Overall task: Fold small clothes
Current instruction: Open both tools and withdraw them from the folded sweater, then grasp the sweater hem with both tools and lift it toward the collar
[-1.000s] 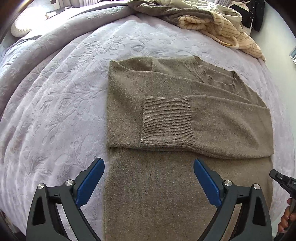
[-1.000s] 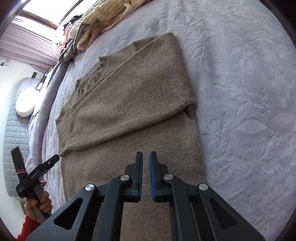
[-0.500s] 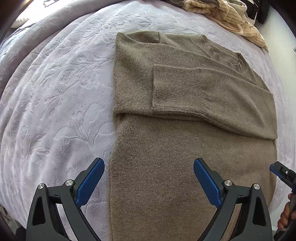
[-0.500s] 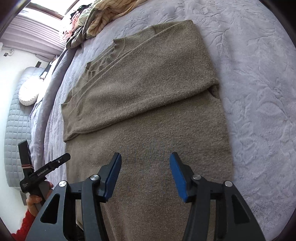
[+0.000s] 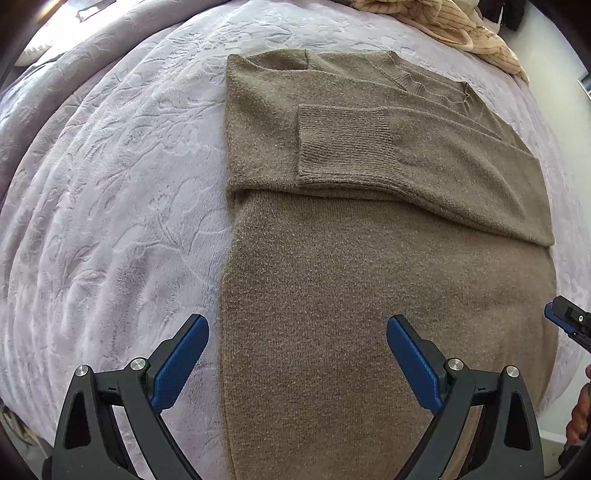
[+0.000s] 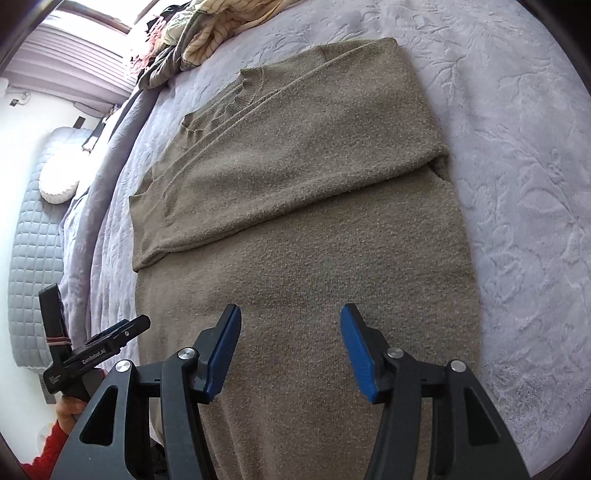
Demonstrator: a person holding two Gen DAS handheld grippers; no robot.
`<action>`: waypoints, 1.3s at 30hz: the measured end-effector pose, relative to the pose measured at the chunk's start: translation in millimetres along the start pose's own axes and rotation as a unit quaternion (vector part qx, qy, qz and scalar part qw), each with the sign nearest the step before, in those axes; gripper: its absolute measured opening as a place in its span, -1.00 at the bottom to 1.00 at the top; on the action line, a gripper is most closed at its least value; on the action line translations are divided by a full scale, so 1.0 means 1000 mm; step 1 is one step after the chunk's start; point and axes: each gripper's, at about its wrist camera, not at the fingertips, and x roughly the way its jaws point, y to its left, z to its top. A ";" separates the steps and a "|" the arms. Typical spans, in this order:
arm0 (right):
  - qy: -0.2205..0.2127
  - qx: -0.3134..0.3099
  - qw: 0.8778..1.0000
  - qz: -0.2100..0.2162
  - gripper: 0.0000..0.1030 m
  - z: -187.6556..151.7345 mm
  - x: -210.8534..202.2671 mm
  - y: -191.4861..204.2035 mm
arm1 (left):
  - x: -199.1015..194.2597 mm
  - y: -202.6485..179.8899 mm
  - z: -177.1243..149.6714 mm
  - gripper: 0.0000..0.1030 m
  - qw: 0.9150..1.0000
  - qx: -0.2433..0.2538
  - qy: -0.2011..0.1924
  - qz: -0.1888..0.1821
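Observation:
An olive-brown knit sweater (image 5: 369,277) lies flat on the bed, both sleeves folded across its chest and a ribbed cuff (image 5: 343,144) on top. My left gripper (image 5: 297,325) hovers open and wide over the sweater's lower left edge, holding nothing. Over the lower body of the sweater (image 6: 295,240), my right gripper (image 6: 291,314) is open with nothing between its blue pads (image 6: 221,354). Each tool shows at the edge of the other's view: the right gripper (image 5: 565,317) and the left gripper (image 6: 96,350), the latter held by a hand in a red sleeve.
A lilac embossed bedspread (image 5: 110,184) covers the bed around the sweater. A pile of other clothes (image 6: 199,33) lies at the far end of the bed. A white pillow (image 6: 59,184) rests against a quilted grey headboard at the left.
My right gripper went from shut to open. Both grippers drew back toward the sweater's hem, so the folded sleeves now sit farther away in both views.

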 end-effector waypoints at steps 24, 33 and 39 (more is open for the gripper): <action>0.041 -0.019 0.999 0.030 0.28 -0.047 -0.012 -0.015 | -0.018 0.025 -0.097 0.88 0.997 0.036 0.036 -0.057; 0.139 0.003 0.989 0.051 0.28 -0.111 -0.032 -0.048 | -0.028 0.040 -0.163 0.88 0.984 0.038 0.127 -0.119; 0.181 0.040 0.982 0.031 0.28 -0.153 -0.035 -0.084 | -0.020 0.026 -0.194 0.88 0.974 0.066 0.169 -0.136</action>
